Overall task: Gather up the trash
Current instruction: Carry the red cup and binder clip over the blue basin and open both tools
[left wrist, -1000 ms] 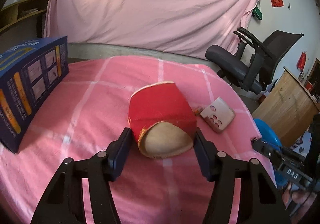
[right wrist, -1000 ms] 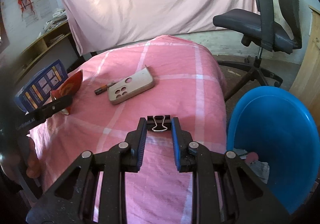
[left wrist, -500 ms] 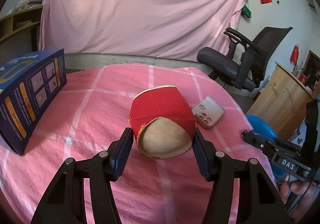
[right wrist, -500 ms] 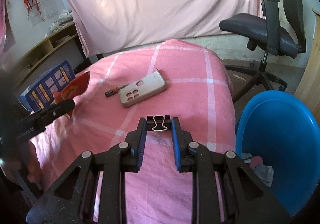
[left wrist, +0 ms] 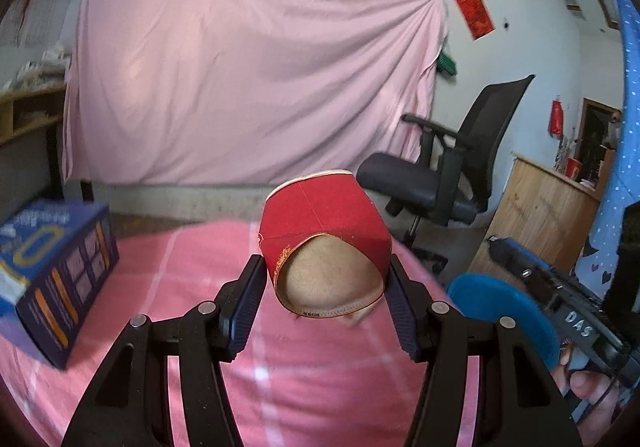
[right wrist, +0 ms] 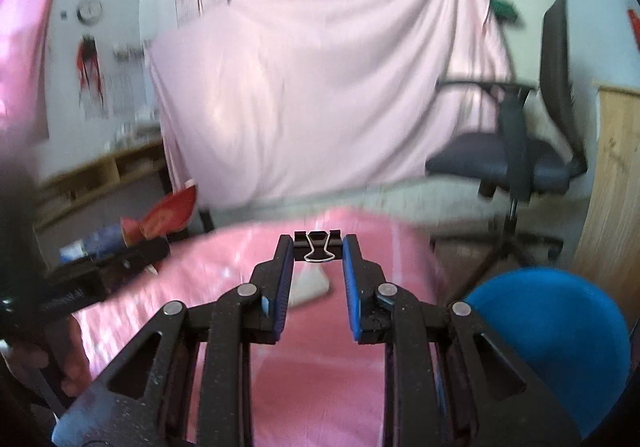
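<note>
Above a pink checked tablecloth [left wrist: 168, 279], the left gripper [left wrist: 326, 279] clamps a crushed red paper cup [left wrist: 324, 219] between half-spread jaws, while the right gripper [right wrist: 318, 247] pinches a black binder clip [right wrist: 318, 243] at its fingertips, both held clear of the table; a blue bin [right wrist: 560, 335] sits low at right.

open pink tablecloth [left wrist: 312, 379] ahead of both grippers, bounded on the left by a blue box [left wrist: 60, 279]. off the right edge, blue bin [right wrist: 560, 339] with mouth unobstructed; office chair [right wrist: 532, 151] and wooden cabinet [left wrist: 548, 203] beyond.
</note>
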### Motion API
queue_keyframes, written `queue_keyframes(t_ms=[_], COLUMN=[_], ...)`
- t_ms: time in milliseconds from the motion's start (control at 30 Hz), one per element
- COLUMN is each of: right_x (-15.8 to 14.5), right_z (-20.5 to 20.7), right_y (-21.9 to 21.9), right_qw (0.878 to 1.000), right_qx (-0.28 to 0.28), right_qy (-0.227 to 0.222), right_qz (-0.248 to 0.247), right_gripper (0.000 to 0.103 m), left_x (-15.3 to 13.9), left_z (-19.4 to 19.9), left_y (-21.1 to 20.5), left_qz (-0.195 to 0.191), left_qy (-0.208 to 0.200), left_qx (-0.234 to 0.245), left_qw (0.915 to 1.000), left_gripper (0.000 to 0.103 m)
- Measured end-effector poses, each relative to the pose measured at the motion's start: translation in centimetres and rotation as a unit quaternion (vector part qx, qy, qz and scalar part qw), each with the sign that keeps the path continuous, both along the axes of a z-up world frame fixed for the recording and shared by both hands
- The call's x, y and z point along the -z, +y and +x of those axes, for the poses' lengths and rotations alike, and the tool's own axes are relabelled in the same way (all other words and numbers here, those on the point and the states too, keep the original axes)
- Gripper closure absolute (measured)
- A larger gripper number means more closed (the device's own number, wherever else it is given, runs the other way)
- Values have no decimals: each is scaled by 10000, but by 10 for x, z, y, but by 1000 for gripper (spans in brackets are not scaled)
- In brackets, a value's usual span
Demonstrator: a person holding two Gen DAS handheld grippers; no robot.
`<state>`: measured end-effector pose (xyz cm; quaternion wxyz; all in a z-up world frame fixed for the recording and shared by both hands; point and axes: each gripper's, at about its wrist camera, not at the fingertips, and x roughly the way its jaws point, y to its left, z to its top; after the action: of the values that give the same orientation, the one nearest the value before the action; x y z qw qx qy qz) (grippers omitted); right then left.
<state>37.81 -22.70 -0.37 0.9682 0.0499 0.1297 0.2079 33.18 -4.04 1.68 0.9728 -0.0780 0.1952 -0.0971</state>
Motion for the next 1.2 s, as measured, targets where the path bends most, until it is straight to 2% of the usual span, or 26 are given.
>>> queue_keyframes(t_ms=[133, 267, 500, 800, 1067, 1200], right_x=[-13, -22, -28, -20, -5, 4], right_z=[-16, -28, -47, -54, -36, -28], right_y=[-15, -34, -75, -120, -141, -152], right_qw=[9976, 9928, 9830, 9746, 9670, 9637], right_qx=[287, 648, 1349, 2041, 2507, 2596], right_qy=[-571, -902, -1110, -737, 103, 436], right_qz=[253, 442, 570, 547, 436, 437], right_gripper=[53, 53, 53, 53, 53, 53], left_x=[-16, -27, -35, -33, -15, -5], left_z=[-5, -6, 1, 13, 29, 34], left_y=[-19, -42, -88, -148, -191, -200], left_qz=[194, 314, 456, 544, 581, 546], left_qy=[-429, -723, -901, -809, -341, -102], left_qx=[143, 417, 981, 1489, 1789, 1906], left_qw=[9988, 9960, 9900, 9840, 9816, 9801], left_gripper=[50, 50, 50, 50, 50, 50])
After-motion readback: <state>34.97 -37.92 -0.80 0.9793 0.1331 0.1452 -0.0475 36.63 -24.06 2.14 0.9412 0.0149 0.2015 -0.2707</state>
